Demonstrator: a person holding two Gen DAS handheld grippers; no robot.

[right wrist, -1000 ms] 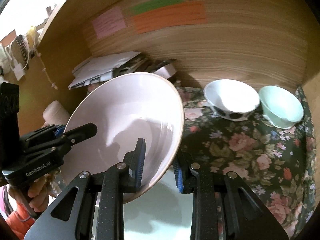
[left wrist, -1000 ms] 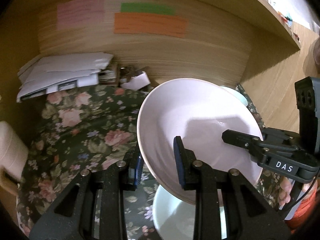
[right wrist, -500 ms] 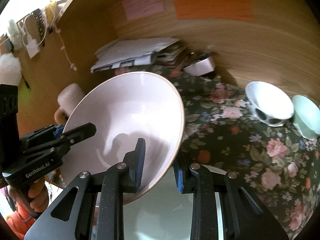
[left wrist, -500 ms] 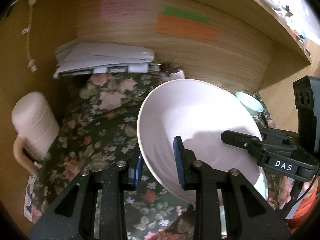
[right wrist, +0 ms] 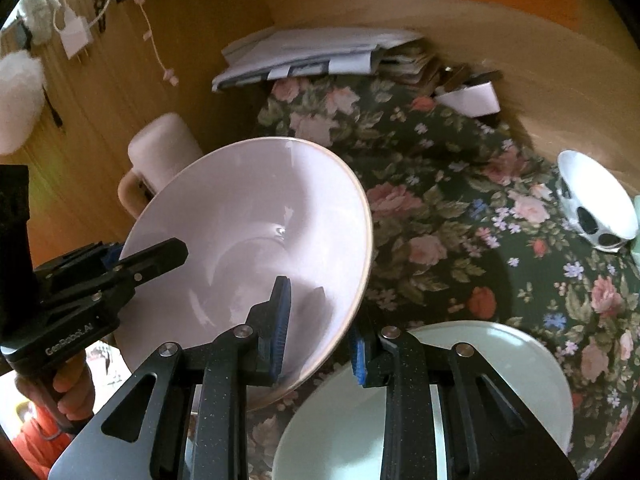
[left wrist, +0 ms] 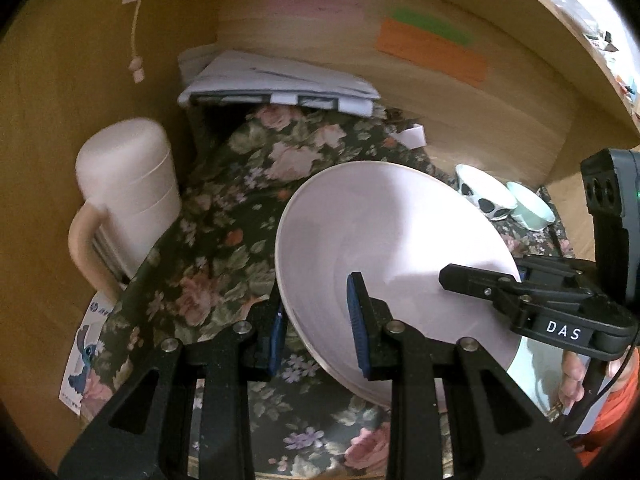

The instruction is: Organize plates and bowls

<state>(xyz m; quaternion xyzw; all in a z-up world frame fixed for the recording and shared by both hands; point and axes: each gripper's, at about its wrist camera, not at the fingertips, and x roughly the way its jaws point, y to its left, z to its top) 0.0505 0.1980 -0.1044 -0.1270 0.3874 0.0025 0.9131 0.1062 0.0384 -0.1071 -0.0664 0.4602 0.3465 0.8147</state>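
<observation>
A large pale pink bowl (left wrist: 384,248) (right wrist: 248,240) hangs tilted above the floral cloth, held from both sides. My left gripper (left wrist: 316,332) is shut on its near left rim, one blue pad inside and one outside. My right gripper (right wrist: 318,328) is shut on the opposite rim, and it shows in the left wrist view as the black gripper (left wrist: 520,296) marked DAS. A pale green plate (right wrist: 432,396) lies on the cloth just below the bowl. A white bowl with black spots (right wrist: 596,204) (left wrist: 486,194) and a mint bowl (left wrist: 530,206) sit at the far right.
A floral cloth (right wrist: 440,184) covers the desk inside a wooden alcove. A cream lidded jug with a handle (left wrist: 128,208) stands at the left wall. Stacked papers (left wrist: 276,84) and a small white holder (right wrist: 472,98) lie at the back. A hand in an orange sleeve (right wrist: 52,396) holds the left gripper.
Both grippers have carried the pink bowl leftward and a little lower over the cloth. The jug has come into view at the left, and the small bowls now sit farther right.
</observation>
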